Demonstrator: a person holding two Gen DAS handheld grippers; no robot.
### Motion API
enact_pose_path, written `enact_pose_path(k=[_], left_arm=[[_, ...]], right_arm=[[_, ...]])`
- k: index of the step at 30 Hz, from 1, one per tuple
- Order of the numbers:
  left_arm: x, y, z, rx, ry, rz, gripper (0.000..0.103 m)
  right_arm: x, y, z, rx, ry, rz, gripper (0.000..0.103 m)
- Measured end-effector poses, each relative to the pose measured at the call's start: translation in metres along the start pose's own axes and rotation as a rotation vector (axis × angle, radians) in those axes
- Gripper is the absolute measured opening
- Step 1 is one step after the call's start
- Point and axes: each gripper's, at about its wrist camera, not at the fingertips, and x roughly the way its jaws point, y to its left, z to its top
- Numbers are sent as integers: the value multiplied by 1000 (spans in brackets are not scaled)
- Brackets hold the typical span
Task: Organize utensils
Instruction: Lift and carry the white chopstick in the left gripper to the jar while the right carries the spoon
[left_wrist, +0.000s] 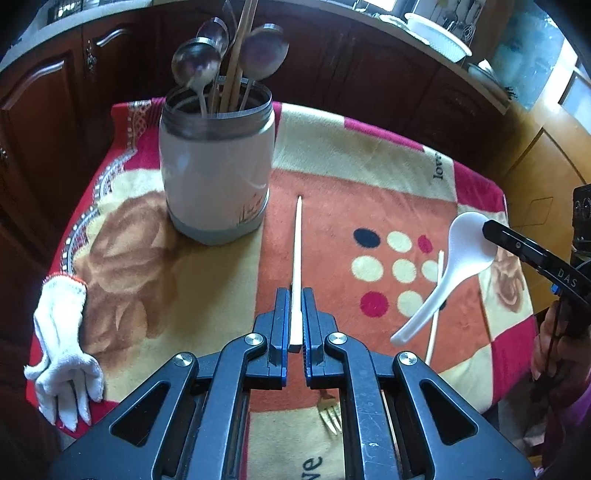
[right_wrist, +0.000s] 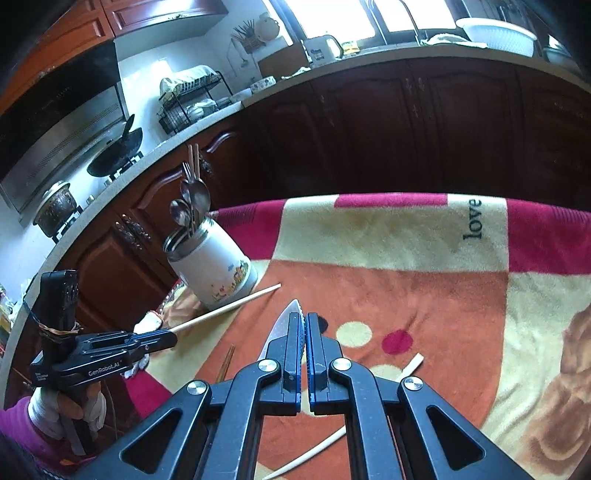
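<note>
Blanket-covered table (left_wrist: 369, 155) in kitchen: left gripper (left_wrist: 295, 295) clamped on chopstick (left_wrist: 296, 236) mid-table, right gripper (right_wrist: 305, 321) pinching white spoon (left_wrist: 461, 258) near right edge; advisable to tip each upright over holder (left_wrist: 218, 162) near far-left corner before releasing.

Fuzzy cloth blanket (left_wrist: 207, 295); glossy plastic spoon (left_wrist: 452, 266); shiny metal spoons (left_wrist: 229, 55).

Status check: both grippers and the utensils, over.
Left gripper shut on pale chopstick. Right gripper shut on white plastic spoon. White utensil jar ahead, path open. Gold fork still loose.
</note>
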Motion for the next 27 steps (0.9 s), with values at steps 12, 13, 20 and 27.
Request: enact_pose_path(k=[12, 13, 20, 27], left_arm=[[9, -4, -17, 9, 58, -15, 31], [9, -4, -18, 4, 61, -20, 32], [21, -2, -14, 2, 78, 3, 37], [52, -7, 17, 15, 54, 92, 37]], right_arm=[[31, -28, -27, 108, 79, -20, 2], [33, -32, -30, 122, 85, -19, 2], [38, -37, -39, 144, 104, -8, 2], [62, -37, -38, 149, 151, -2, 3]])
